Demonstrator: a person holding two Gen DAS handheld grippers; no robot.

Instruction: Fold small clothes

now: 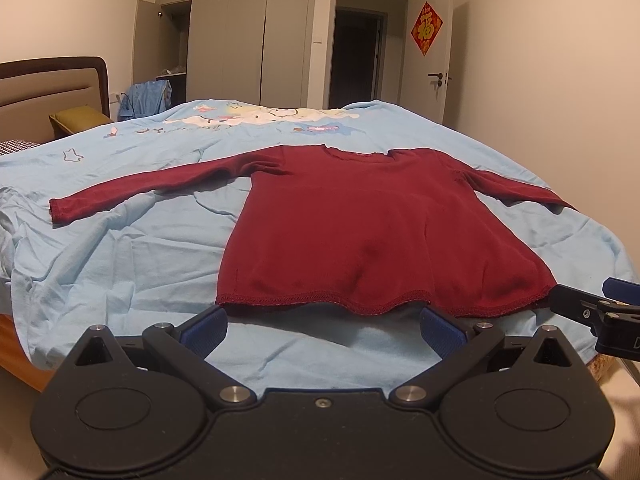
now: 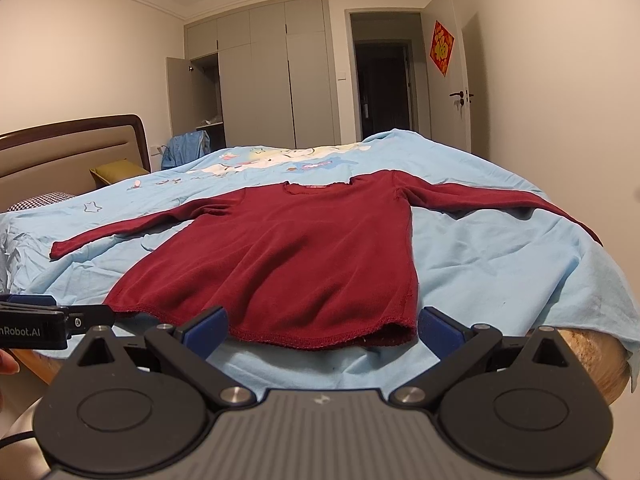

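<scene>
The shirt (image 1: 372, 232) is plain dark red, hem and cuffs stitched in the same shade. Under it the sheet (image 1: 120, 264) is pale blue, with a cartoon print (image 1: 256, 118) in white, cream and pink near the far side (small outlined stars too). Both tongs are black with blue pads (image 1: 206, 326). The headboard (image 2: 60, 156) is beige framed in dark brown, the cushion (image 2: 116, 172) olive yellow, and the door ornament (image 2: 442, 48) red with gold.

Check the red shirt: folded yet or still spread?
Spread. The red shirt lies flat on the blue sheet, both sleeves stretched out sideways, hem toward the cameras. Both tongs are open, holding nothing.
</scene>
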